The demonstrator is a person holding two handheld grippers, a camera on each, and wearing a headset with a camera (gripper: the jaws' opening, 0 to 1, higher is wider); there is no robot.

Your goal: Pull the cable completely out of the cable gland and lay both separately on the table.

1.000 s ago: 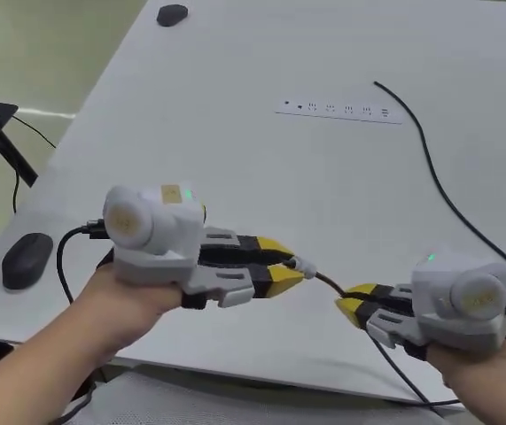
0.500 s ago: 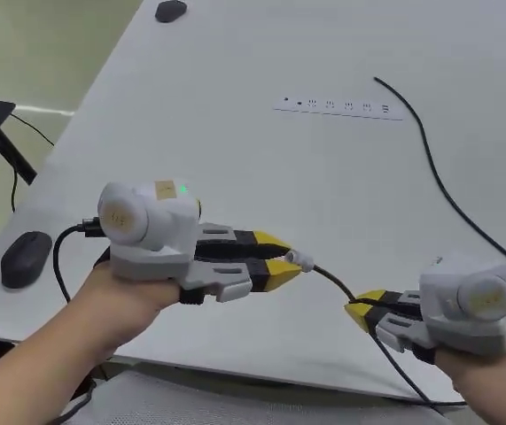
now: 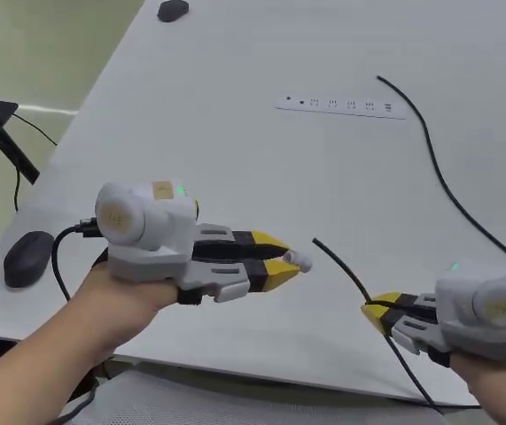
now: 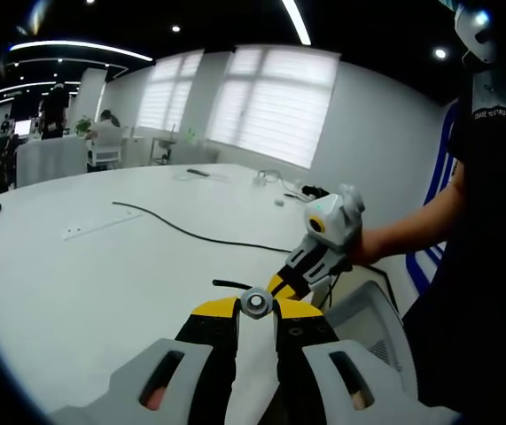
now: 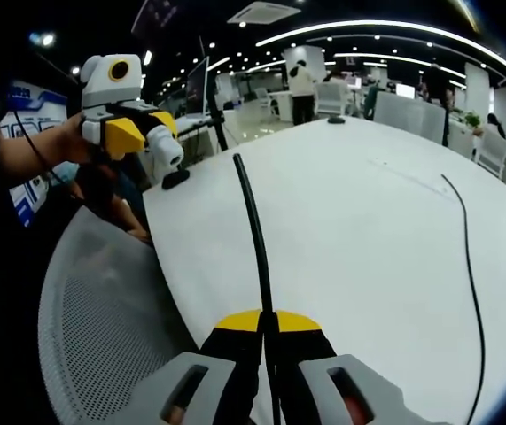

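Holding a gripper in each hand at the near edge of the table (image 3: 235, 177), you have the two parts separated. Your left gripper (image 3: 284, 259) has its jaws closed down on the cable gland (image 3: 299, 260), a small pale fitting that sticks out past the yellow tips. The left gripper view looks at its round end face on, where the head view gives you only its side. Your right gripper (image 3: 374, 310) has its jaws pinched tight on the cable (image 3: 341, 270), which is thin and black. In the right gripper view it runs straight forward from between the jaws to a bare free end, with the gland off to the left and not touching it. The head view shows that free end near the gland with a clear gap between them, and the rest of the cable trailing back under your right hand past the table edge. Both parts are held up off the table. Farther on lie a second black cord (image 3: 439, 181) and a white power strip (image 3: 341, 107). One mouse (image 3: 27, 258) sits at the left edge and another (image 3: 172, 11) at the far end.
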